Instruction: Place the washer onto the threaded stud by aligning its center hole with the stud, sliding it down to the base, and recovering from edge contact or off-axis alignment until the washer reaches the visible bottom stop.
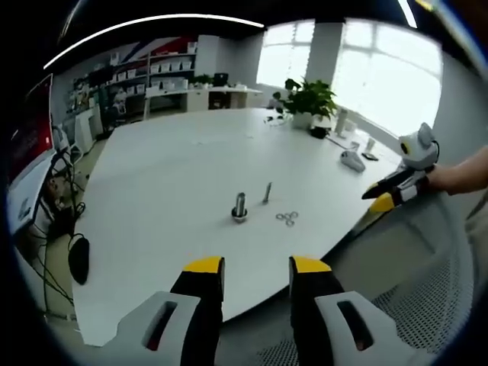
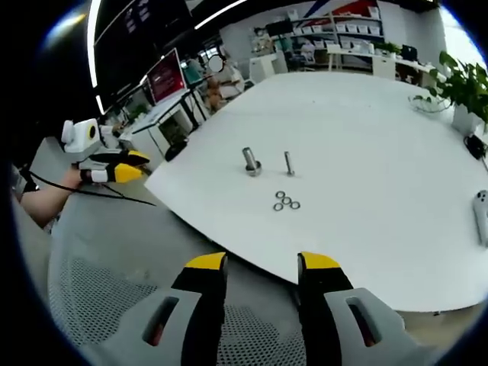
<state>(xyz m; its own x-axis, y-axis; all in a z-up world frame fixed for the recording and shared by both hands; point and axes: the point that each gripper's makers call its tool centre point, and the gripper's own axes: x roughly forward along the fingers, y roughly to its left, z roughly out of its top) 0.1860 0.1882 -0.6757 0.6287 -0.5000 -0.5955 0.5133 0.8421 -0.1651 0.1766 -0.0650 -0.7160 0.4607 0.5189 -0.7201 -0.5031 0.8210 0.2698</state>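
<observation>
Holding both grippers off the white table (image 1: 175,175), we see the left gripper (image 1: 257,266) and right gripper (image 2: 262,261) wide apart, gripping nothing. On the table stands the stud (image 2: 251,161); a slimmer bolt (image 2: 289,162) stands just beside it, the washers (image 2: 286,202) near it, toward us.

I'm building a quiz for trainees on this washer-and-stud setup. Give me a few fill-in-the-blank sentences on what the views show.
1. The washers lie in a cluster of ____.
2. The jaws of the left gripper and the right gripper both stand ____.
3. The washers, the thick stud and the thin stud rest on a ____ table.

Missing words: three; open; white
</observation>
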